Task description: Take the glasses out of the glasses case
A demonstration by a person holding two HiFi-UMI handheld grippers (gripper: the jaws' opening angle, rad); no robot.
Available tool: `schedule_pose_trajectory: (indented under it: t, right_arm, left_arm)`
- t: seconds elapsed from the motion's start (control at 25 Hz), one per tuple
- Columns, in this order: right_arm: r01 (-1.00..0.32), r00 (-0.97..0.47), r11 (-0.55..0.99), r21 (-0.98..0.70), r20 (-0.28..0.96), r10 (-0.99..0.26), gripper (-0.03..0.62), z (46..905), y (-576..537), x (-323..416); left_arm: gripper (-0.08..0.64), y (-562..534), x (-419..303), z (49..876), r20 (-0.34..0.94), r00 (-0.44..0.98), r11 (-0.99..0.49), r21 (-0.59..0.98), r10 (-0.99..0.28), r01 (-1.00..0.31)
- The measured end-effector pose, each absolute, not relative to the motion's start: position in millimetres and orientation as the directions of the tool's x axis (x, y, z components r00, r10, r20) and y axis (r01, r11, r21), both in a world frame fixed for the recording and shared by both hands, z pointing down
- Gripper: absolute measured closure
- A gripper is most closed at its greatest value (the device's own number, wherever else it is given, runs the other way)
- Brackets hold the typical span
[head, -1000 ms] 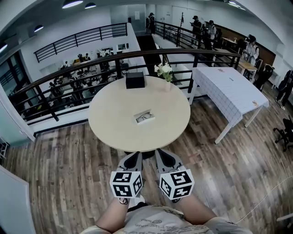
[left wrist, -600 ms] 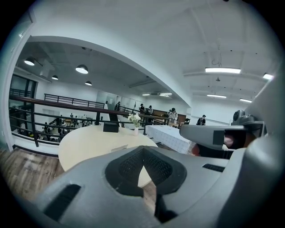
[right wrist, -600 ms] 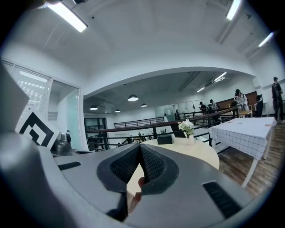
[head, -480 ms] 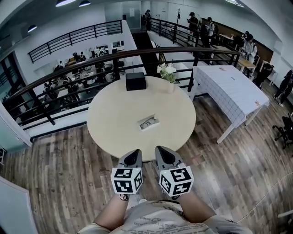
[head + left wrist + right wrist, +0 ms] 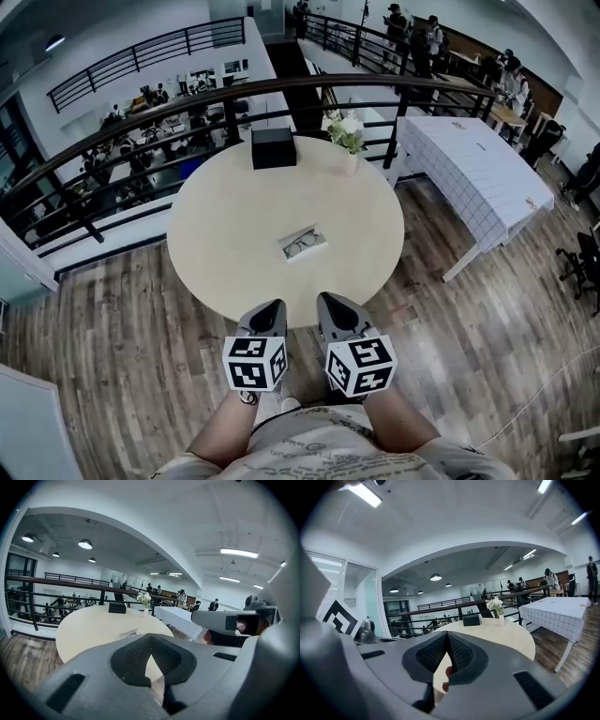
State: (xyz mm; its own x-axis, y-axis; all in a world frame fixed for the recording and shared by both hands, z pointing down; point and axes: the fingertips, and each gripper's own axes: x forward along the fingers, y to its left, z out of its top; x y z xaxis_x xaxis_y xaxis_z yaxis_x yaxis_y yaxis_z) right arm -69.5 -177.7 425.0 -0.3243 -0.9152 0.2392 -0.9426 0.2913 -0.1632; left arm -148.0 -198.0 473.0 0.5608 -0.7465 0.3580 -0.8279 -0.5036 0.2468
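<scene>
Looking steeply down from the head cam, I see a person's forearms at the bottom edge, each holding a gripper w/ a marker cube on it. L gripper and R gripper are side by side, pointing fwd. Their tips are at the near edge of a round, pale tabletop, w/ wood floor below.

The L gripper view shows its jaws pressed together at the tips, nothing btwn them. The R gripper view shows the same: jaws closed on nothing.

Further on, approx mid-tabletop and well apart from both grippers, lies the case. It's white, open and set at a slight angle. The glasses, dark-framed, lie inside it.

At the tabletop's far edge stand a black box and, to its right, a vase of white flowers. Beyond them runs a dark railing. Far right is a table w/ a checked cloth. People stand in the far bkgd.
</scene>
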Motion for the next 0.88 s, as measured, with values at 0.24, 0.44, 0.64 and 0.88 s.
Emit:
schedule_pose_trajectory:
  t: [0.24, 0.44, 0.64, 0.88]
  right_arm:
    - [-0.928, -0.361, 0.32, -0.191, 0.249, -0.899, 0.583, 435, -215, -47]
    - [-0.916, -0.395, 0.354, -0.189, 0.267, -0.879, 0.583, 441, -255, -25]
    - [-0.908, -0.411, 0.362, -0.21, 0.293, -0.863, 0.583, 454, -283, -8]
    - [-0.905, -0.422, 0.372, -0.207, 0.323, -0.847, 0.583, 471, -310, 16]
  left_arm:
    - [0.548, -228, -120, 481, 0.395, 0.55, -0.53, 0.17, -0.735, -0.831]
    - [0.548, -267, -90, 499, 0.447, 0.526, -0.548, 0.093, -0.723, -0.832]
    - [0.548, -309, -74, 505, 0.455, 0.505, -0.557, 0.023, -0.733, -0.83]
    - [0.548, -356, -55, 532, 0.509, 0.472, -0.589, -0.088, -0.719, -0.803]
